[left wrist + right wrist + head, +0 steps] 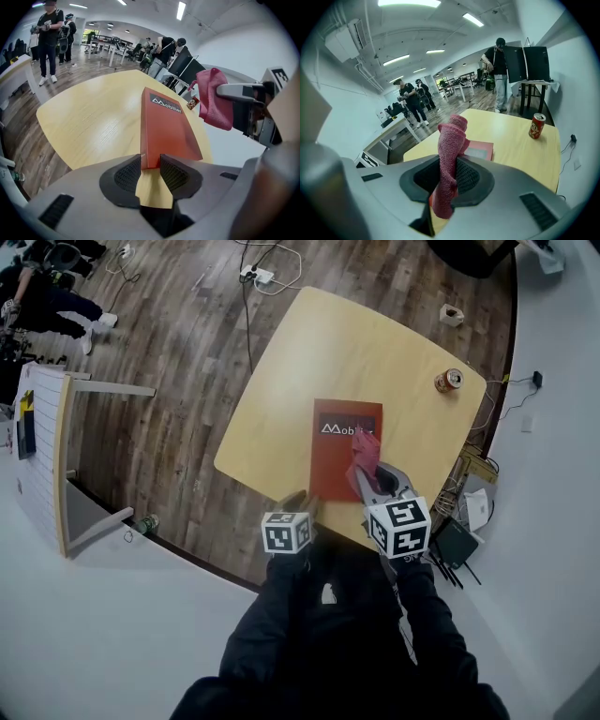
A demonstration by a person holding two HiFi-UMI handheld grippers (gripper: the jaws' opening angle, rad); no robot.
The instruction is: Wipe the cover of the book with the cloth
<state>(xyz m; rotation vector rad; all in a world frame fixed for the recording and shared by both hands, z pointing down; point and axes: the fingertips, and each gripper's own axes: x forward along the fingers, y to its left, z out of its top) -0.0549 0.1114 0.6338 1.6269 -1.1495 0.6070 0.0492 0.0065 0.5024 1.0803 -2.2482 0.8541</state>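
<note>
- left gripper (151, 171): jaws narrowly apart, tips at the near edge of the book (164, 126), nothing clamped
- right gripper (447, 176): clamped on the pink cloth (451, 140) (over the book's right half)
- book flat on the table (375, 343), frame centre
- can (449, 381) upright, upper right; contents not visible

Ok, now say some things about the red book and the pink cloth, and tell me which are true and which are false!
1. The pink knitted cloth is pinched in the right gripper. True.
2. The flat red book stands upright. False: it lies flat on the light wooden table.
3. A red drink can stands on the table, apart from the book. True.
4. The left gripper holds the cloth. False: its jaws stand apart at the book's near edge, with no cloth in them.
</note>
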